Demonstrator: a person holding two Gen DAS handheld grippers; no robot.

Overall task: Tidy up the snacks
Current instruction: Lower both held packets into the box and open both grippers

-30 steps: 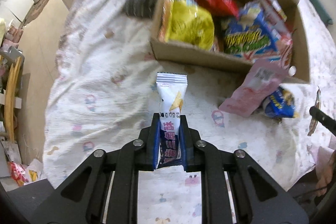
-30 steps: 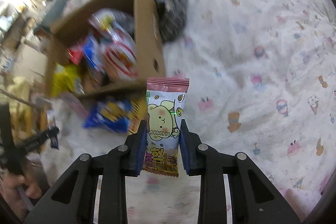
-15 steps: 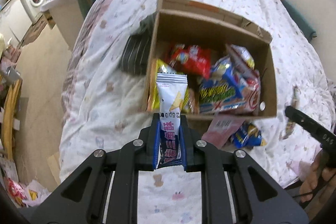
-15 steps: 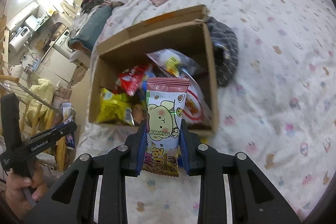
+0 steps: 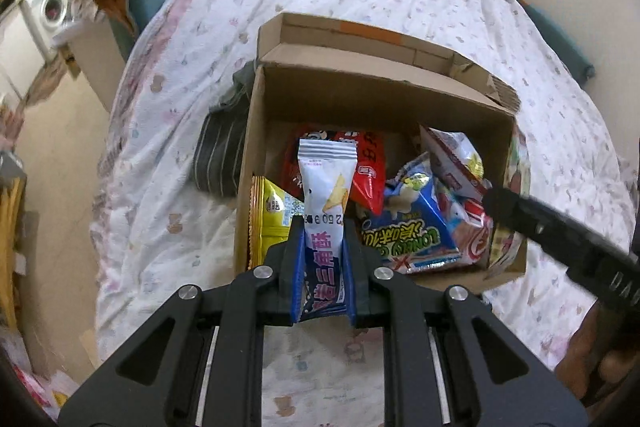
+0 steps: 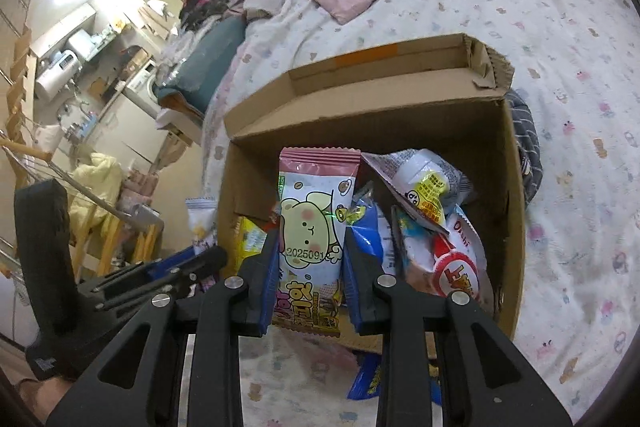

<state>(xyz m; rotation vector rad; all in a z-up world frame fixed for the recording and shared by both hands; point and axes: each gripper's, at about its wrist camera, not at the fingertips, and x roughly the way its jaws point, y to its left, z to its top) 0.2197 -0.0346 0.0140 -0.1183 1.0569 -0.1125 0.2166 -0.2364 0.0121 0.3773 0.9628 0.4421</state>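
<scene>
The left tool (image 5: pixel 323 251) is clamping a white snack packet (image 5: pixel 326 203); the right tool (image 6: pixel 308 263) is clamping a pink packet (image 6: pixel 314 227). An open cardboard box (image 5: pixel 384 99) is lying just ahead of both.

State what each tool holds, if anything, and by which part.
Left tool: white-and-blue snack packet, gripped at its lower half. Right tool: pink cartoon snack packet, gripped at its lower half.
</scene>
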